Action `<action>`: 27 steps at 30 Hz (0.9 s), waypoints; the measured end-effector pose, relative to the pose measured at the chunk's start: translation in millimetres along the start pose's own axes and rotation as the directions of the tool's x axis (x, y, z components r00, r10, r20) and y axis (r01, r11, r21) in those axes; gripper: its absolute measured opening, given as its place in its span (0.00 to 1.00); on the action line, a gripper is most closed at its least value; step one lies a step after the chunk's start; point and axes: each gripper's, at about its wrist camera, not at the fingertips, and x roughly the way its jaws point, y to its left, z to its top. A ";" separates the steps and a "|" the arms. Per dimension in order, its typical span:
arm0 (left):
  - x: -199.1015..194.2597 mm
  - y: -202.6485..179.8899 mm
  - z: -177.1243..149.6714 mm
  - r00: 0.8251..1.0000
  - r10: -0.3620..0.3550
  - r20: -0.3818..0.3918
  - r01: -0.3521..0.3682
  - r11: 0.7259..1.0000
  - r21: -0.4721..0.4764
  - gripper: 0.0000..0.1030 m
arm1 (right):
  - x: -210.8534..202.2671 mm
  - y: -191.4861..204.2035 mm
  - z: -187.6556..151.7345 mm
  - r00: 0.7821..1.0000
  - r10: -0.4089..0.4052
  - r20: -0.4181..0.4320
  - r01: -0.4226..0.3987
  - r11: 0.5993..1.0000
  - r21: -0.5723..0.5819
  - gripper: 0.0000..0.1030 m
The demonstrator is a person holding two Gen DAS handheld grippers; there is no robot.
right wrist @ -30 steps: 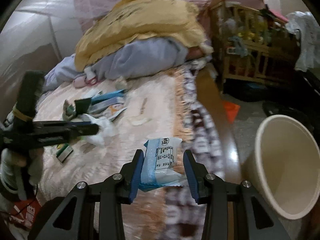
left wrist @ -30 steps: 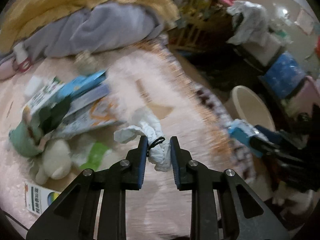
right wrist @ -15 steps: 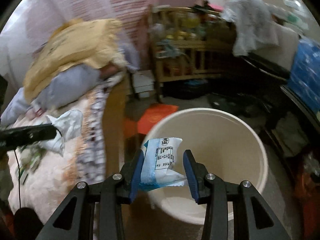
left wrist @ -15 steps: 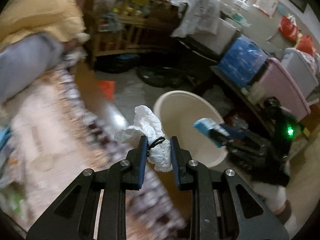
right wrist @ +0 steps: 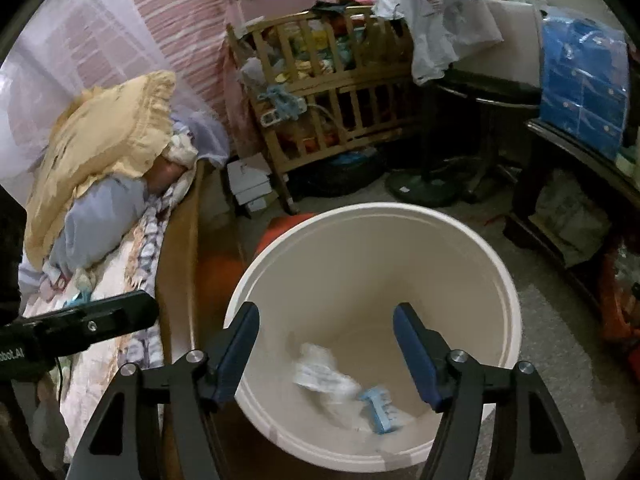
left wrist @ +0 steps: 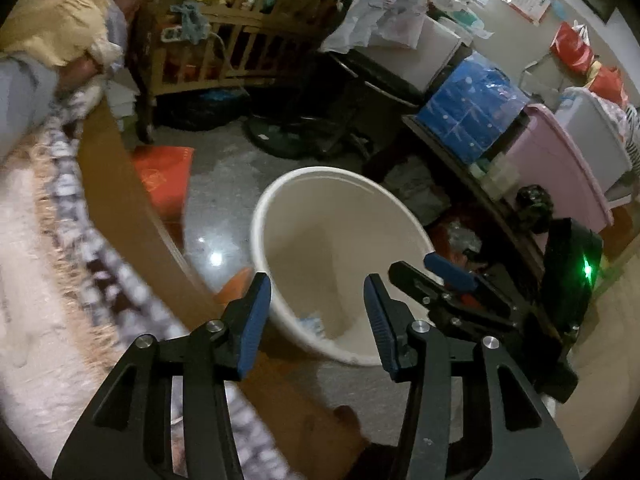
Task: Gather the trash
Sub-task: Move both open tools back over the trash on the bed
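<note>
Grippers, left [left wrist: 316, 312] and right [right wrist: 326, 354], wide apart, empty, over bucket [right wrist: 400, 216].

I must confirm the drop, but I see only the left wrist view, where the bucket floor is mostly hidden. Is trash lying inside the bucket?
Observer: Yes, a white crumpled wad lies on the floor of the bucket.
Operator: Is there anything else?
Observer: A blue packet lies beside the wad, also inside.
Operator: Do the right tongs hold something?
Observer: No, the right tongs are open and empty, above the bucket.
</note>
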 end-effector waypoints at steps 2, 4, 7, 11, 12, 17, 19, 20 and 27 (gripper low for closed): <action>-15.3 6.3 -6.9 0.998 0.055 0.017 -0.055 0.998 0.011 0.45 | 1.2 7.5 -2.8 1.000 0.018 -0.009 -0.018 1.000 -0.019 0.65; -24.7 11.0 -13.3 0.993 0.111 0.039 -0.112 0.994 0.020 0.45 | 1.2 19.7 -5.3 1.000 0.030 -0.010 -0.030 0.998 -0.046 0.65; -47.8 25.3 -28.0 0.973 0.216 0.081 -0.219 0.975 0.027 0.45 | 0.8 43.3 -10.7 0.999 0.048 -0.017 -0.049 0.994 -0.097 0.65; -72.3 46.6 -46.6 0.940 0.321 0.116 -0.325 0.946 0.012 0.45 | -0.5 73.2 -18.6 0.996 0.081 -0.025 -0.084 0.987 -0.138 0.65; -79.0 51.9 -51.7 0.928 0.351 0.123 -0.354 0.935 0.008 0.45 | -0.7 80.0 -21.1 0.996 0.090 -0.027 -0.093 0.985 -0.144 0.66; -105.7 74.1 -72.8 0.889 0.430 0.156 -0.434 0.901 -0.009 0.45 | 0.2 116.3 -33.3 0.989 0.136 -0.048 -0.143 0.975 -0.168 0.69; -115.9 81.4 -80.2 0.871 0.462 0.168 -0.465 0.885 -0.019 0.45 | -0.3 130.2 -36.6 0.986 0.157 -0.056 -0.164 0.971 -0.172 0.69; -121.2 85.1 -84.2 0.865 0.471 0.175 -0.474 0.880 -0.024 0.45 | -0.8 137.2 -38.2 0.984 0.167 -0.058 -0.175 0.969 -0.174 0.69; -156.1 115.0 -112.4 0.831 0.523 0.187 -0.517 0.852 -0.086 0.45 | -1.7 190.2 -49.9 0.968 0.235 -0.086 -0.248 0.945 -0.215 0.72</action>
